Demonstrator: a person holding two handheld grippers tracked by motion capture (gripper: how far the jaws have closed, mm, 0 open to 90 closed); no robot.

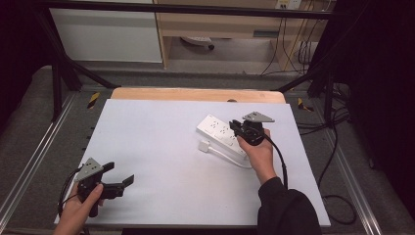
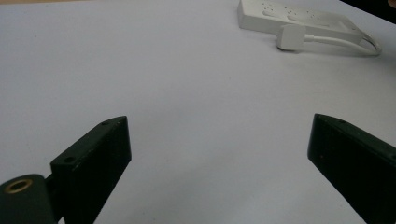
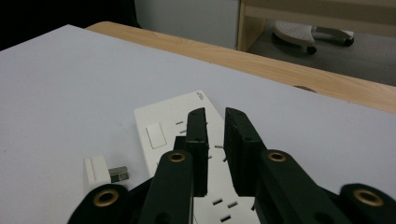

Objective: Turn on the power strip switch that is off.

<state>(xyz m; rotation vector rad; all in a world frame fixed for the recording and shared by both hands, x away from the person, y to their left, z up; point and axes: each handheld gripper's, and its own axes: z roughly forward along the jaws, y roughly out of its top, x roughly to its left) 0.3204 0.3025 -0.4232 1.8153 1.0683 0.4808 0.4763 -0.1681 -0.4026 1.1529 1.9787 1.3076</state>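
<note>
White paper or board is covering most of the table (image 1: 161, 161), with a wooden edge showing along the far side. A white power strip (image 1: 222, 133) is lying flat on the right half of the sheet, and a small white plug (image 1: 204, 146) on a white cable (image 1: 230, 157) is resting just beside its near edge.

The person's right hand (image 1: 258, 152) is reaching forward from a dark sleeve (image 1: 286, 208), holding the right gripper (image 1: 237, 127) over the near end of the strip. In the right gripper view its black jaws are standing close together with a narrow gap between them, clamping nothing, and they are covering part of the strip's sockets. Whether the tips are touching the strip cannot be told.

The left hand (image 1: 78, 210) is sitting at the near left corner, partly cut off by the bottom edge, gripping the left gripper (image 1: 120, 176) low over the bare sheet. Its jaws are spread wide apart and pointing toward the strip, well apart from it.

In the left gripper view the power strip's far end is cut off by the frame's top edge. The lettering on the strip is too small to read.
</note>
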